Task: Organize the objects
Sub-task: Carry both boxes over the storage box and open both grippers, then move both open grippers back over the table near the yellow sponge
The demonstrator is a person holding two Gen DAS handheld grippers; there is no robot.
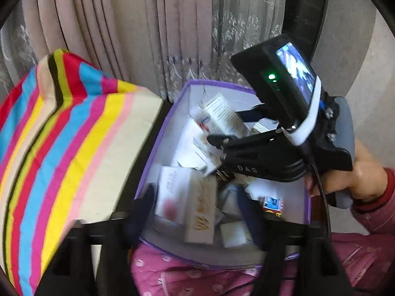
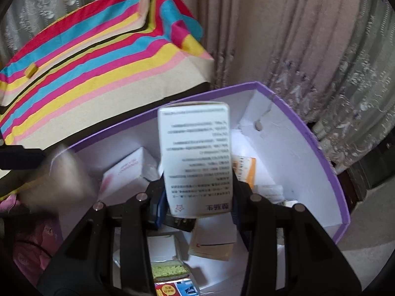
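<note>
Print on white carton too blurred.

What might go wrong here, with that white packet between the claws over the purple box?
1. The white carton is caught only at its lower end between the right gripper's jaws and leans; it may slip out.
2. The cartons inside the purple box lie jumbled, so a dropped carton would likely land crooked.
3. The left gripper hovers open over the same box, so the two may bump.
</note>
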